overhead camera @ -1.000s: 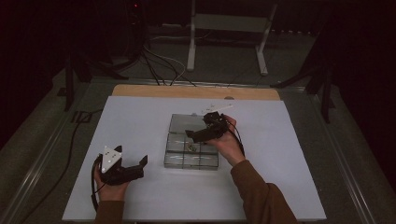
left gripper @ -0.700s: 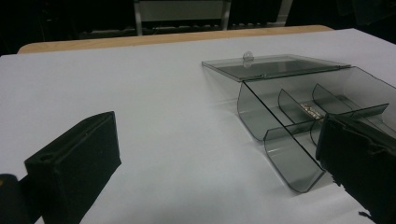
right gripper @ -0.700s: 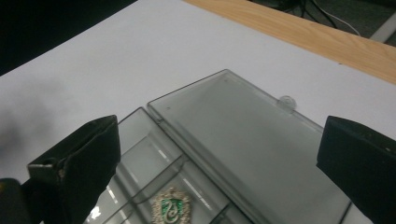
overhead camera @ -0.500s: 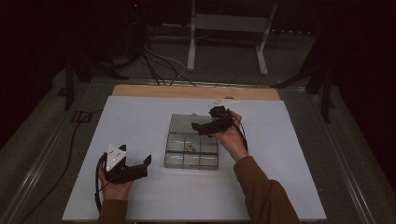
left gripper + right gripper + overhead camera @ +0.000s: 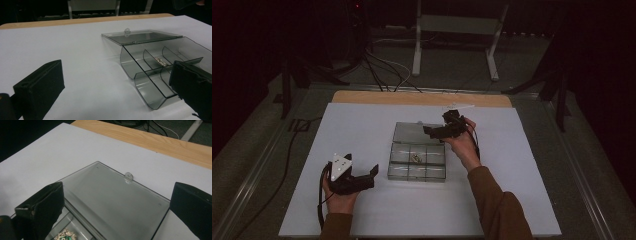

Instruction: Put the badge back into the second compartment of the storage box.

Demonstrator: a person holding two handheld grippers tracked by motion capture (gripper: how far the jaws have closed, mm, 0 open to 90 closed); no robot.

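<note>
Smoky clear compartment box (image 5: 417,161) mid-frame, lid (image 5: 412,132) flipped back; both the right gripper (image 5: 432,132) and left gripper (image 5: 371,173) gape wide, holding nothing.

High cam overhead; both gripper cams close, sharing clear box (image 5: 150,62).

The box (image 5: 417,159) is of clear smoky grey plastic, and its dividers have the same tint. Its lid (image 5: 113,202) is also grey and see-through, with a small clear tab (image 5: 128,177) at the edge. Inside one compartment lies a brooch (image 5: 64,236) in gold colour with a green stone. The surface (image 5: 362,125) is plain white, and its far edge (image 5: 412,98) is light wood. The left hand-held gripper (image 5: 362,179) is black with a pale grey plate on top. The right hand-held gripper (image 5: 439,131) is black. The sleeve (image 5: 497,205) is brown. The floor (image 5: 452,65) is dark grey, and the cables (image 5: 382,70) on it are black and white.
</note>
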